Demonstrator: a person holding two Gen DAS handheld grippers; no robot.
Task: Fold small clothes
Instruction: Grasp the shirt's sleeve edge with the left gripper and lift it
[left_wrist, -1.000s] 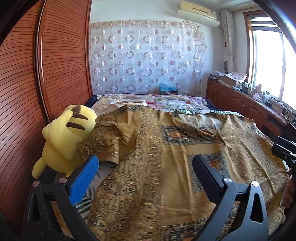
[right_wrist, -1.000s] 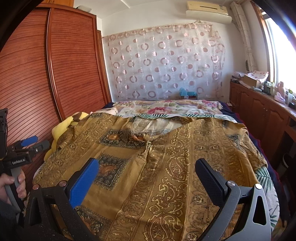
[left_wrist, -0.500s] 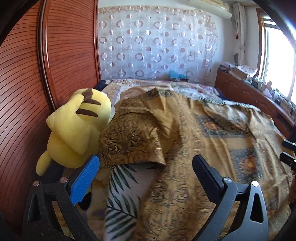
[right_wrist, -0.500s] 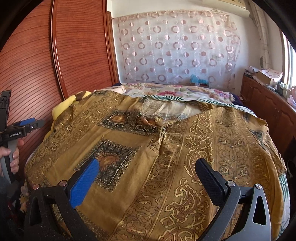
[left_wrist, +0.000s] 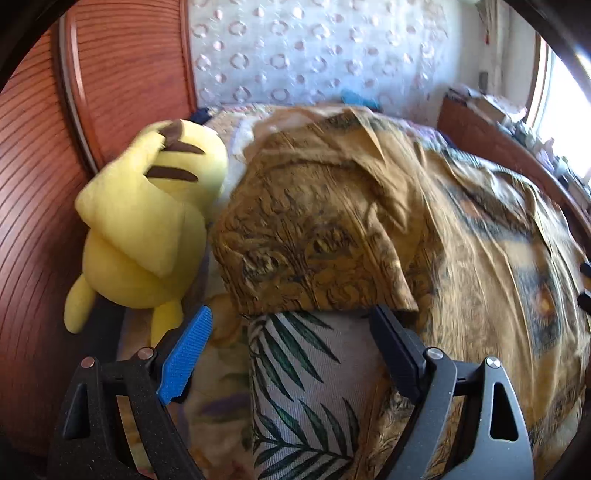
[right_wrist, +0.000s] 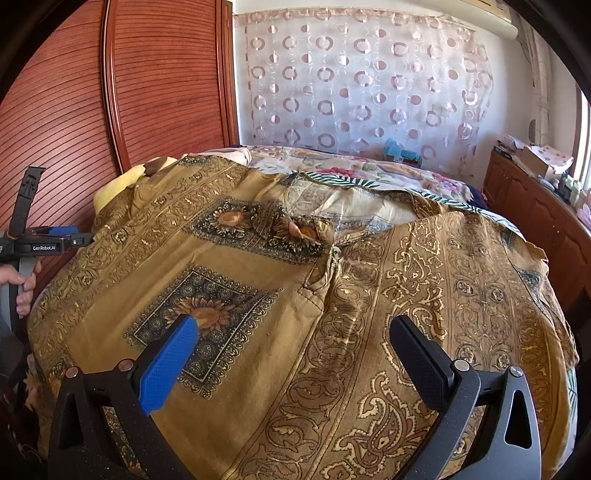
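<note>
Two tools hang spread, left tool (left_wrist: 291, 336) narrowing on nothing, right tool (right_wrist: 295, 343) over the gold shirt (right_wrist: 332, 295) covering the bed (left_wrist: 306, 387).

- My left hand-held gripper (left_wrist: 291, 338) has a matte black frame with silver rivet heads, one ribbed blue pad and one black pad.
- My right hand-held gripper (right_wrist: 295, 341) is built the same: blue textured pad on one finger, black on the other, triangular cut-outs in the frame.
- From the right wrist view, the left tool's black body bears white "GenRobot.AI" lettering above a grey handle.
- My left hand (right_wrist: 24, 291) is bare.
</note>
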